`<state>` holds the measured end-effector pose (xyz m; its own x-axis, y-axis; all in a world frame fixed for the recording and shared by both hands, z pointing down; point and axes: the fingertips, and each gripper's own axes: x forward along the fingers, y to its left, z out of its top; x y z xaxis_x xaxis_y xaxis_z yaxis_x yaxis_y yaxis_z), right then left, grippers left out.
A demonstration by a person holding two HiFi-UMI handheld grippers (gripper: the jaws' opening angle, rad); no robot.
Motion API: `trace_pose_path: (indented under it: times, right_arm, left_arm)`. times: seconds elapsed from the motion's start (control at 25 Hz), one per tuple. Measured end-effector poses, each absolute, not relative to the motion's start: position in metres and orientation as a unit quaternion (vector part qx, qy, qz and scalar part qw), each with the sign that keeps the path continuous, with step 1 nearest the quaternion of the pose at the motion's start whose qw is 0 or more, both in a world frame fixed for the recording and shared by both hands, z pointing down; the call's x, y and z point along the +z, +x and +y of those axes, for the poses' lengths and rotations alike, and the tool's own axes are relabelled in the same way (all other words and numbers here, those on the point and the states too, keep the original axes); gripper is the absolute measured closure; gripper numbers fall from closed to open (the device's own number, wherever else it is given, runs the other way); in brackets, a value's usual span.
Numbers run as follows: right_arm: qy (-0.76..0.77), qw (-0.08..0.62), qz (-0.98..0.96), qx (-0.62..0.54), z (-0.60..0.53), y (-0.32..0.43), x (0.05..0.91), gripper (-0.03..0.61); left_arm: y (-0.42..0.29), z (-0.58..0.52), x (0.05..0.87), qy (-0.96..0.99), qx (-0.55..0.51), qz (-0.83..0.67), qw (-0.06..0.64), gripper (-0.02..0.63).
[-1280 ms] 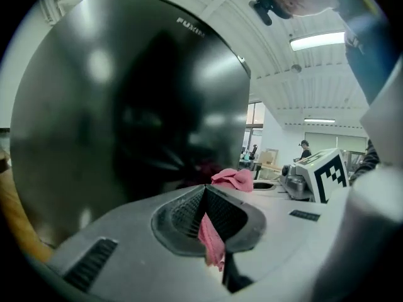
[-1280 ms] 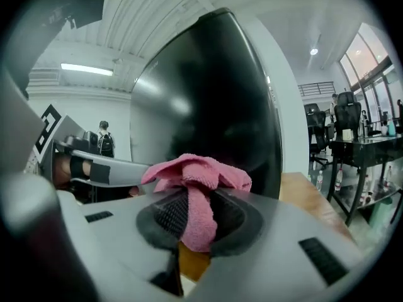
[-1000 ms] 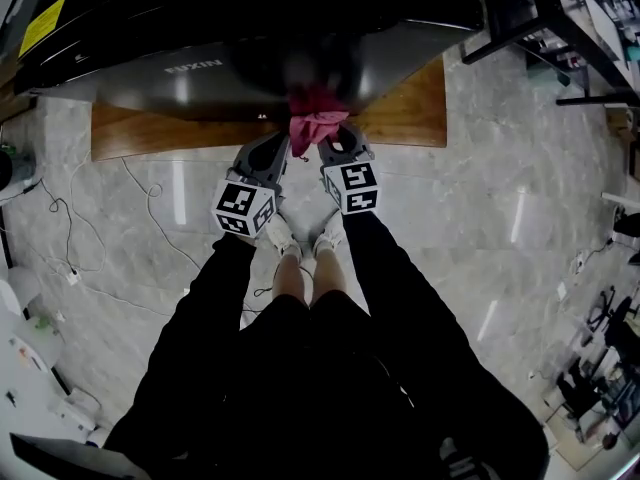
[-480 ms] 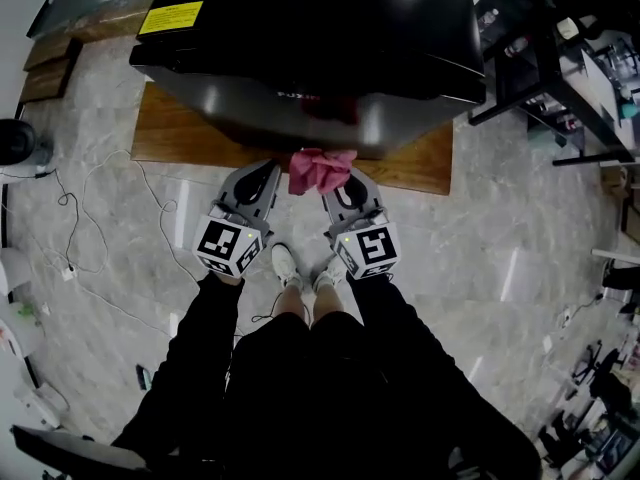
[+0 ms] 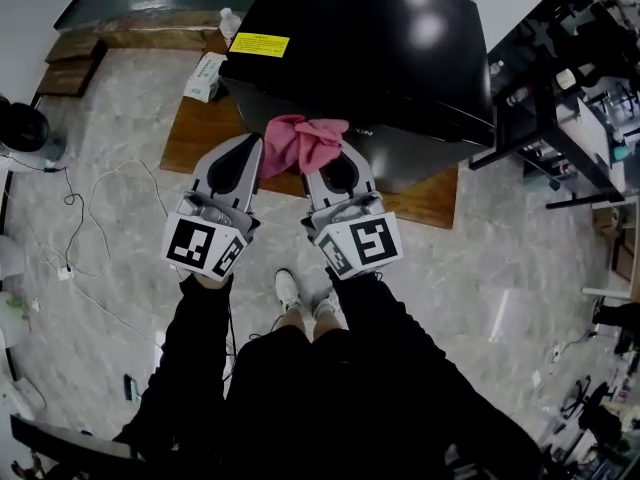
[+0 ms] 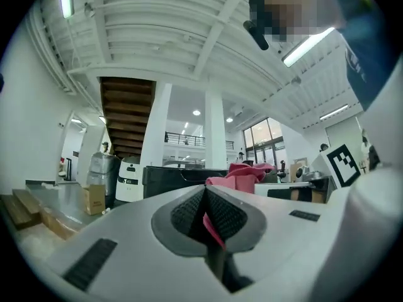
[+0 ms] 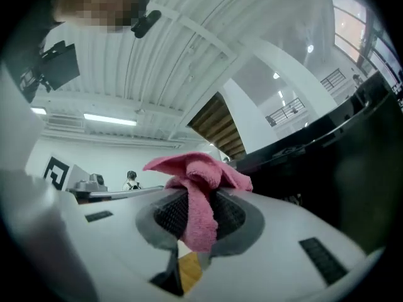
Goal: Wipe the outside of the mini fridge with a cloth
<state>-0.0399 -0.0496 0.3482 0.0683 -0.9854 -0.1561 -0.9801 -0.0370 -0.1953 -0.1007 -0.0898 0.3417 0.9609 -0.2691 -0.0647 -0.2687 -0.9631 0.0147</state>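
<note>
Item: cloth (image 5: 303,144). Pink terry, soft and crumpled, bunched into a loose heap with folds standing up. It is strung between the tips of my two tools and held in front of both.

Item: left tool (image 5: 259,154). The jaws are drawn together, with only a thin pink edge of the cloth pinched between the ribbed pads (image 6: 221,214).

Item: right tool (image 5: 322,164). The jaws are clamped on a thick fold of the cloth, which hangs down between the pads and billows out above them.

Item: mini fridge (image 5: 370,48). Glossy black box just beyond the tool tips, directly behind the cloth. It has a yellow label (image 5: 258,44) on the top near the left tool's side.

Item: wooden board (image 5: 200,128). It lies under the fridge on the pale marble floor (image 5: 110,218), below my tools.
</note>
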Motion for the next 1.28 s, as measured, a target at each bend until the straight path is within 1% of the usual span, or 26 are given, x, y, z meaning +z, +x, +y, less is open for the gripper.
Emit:
trace_pose_path:
  times: [0.2,0.44,0.68,0.96,1.12,1.28]
  right_arm:
    - [-0.74,0.141,0.656,-0.045,-0.082,-0.032,0.362,0.506]
    - [-0.763,0.107,0.636,-0.033,-0.094,-0.036,0.39,0.508]
    - [-0.775,0.098,0.616,-0.103,-0.098,-0.028,0.482,0.509]
    - [-0.773,0.105,0.581,-0.233,-0.097,-0.029,0.619,0.509]
    - [-0.772,0.08,0.571,-0.268,-0.106,-0.022,0.677,0.509]
    - [-0.766,0.06,0.564,-0.302,-0.107,-0.017,0.721,0.509]
  left_arm:
    - [-0.098,-0.119,0.345,0.99,-0.042,-0.135,0.002,0.607]
    - [-0.086,-0.132,0.394,0.993,-0.021,-0.112,0.021,0.607]
    - [-0.077,-0.14,0.495,0.993,0.021,-0.098,0.06,0.607]
    - [-0.075,-0.129,0.633,0.982,0.126,-0.078,0.113,0.607]
    - [-0.065,-0.139,0.697,0.972,0.168,-0.088,0.142,0.607]
    - [-0.057,-0.141,0.742,0.959,0.193,-0.104,0.181,0.607]
